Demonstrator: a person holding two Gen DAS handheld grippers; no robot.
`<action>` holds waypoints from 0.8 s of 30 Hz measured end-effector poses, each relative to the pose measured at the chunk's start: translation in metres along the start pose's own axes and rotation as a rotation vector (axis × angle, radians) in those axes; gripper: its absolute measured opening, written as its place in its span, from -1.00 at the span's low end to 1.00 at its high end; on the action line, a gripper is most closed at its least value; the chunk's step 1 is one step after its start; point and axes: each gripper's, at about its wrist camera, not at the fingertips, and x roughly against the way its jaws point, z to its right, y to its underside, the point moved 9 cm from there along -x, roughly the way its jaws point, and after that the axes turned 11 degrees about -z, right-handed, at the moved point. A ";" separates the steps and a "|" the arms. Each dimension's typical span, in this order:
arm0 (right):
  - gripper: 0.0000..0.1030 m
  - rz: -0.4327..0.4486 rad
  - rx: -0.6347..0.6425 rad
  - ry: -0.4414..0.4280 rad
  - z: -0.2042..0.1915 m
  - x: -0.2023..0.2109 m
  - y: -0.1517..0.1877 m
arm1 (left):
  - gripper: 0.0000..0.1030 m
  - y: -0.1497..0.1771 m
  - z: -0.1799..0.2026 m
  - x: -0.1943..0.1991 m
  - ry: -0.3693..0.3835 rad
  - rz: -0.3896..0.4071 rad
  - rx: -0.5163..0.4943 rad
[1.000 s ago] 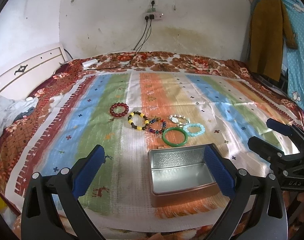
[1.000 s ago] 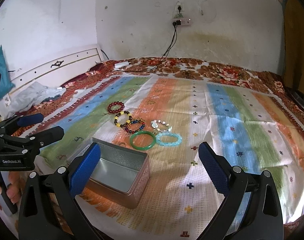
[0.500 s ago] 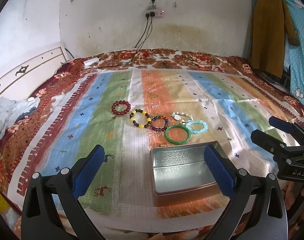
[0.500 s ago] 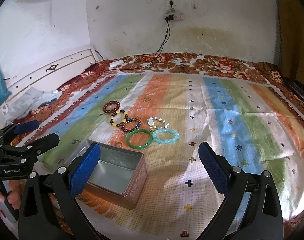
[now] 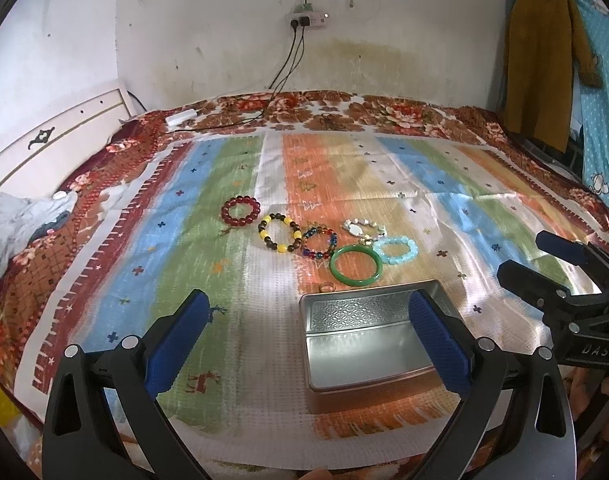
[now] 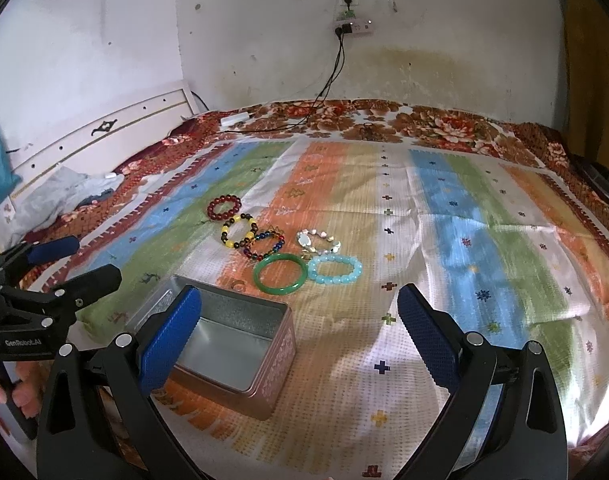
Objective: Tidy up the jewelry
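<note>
Flanking open tin [image 5: 368, 344], grippers [image 5: 308, 344] agape.

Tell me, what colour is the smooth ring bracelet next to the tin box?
Green bangle, clearest in the right wrist view.

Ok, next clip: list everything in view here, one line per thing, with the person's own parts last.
tin box: 1, silver inside, coppery outside, open and empty, nearest the cameras
green bangle: 1, green, just beyond the box
light blue bracelet: 1, pale blue beads, right of the bangle
white bracelet: 1, white and silver, behind the blue one
multicolour bracelet: 1, blue and red beads, left of the bangle
yellow and brown bracelet: 1, further left
red bracelet: 1, dark red, leftmost
small ring: 1, thin, by the box's far edge
striped cloth: 1, multicoloured, over the bed
left claw: open, empty
right claw: open, empty
</note>
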 end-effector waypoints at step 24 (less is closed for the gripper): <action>0.93 -0.039 -0.051 -0.045 0.014 -0.023 -0.029 | 0.89 -0.045 -0.003 -0.027 -0.001 -0.039 0.015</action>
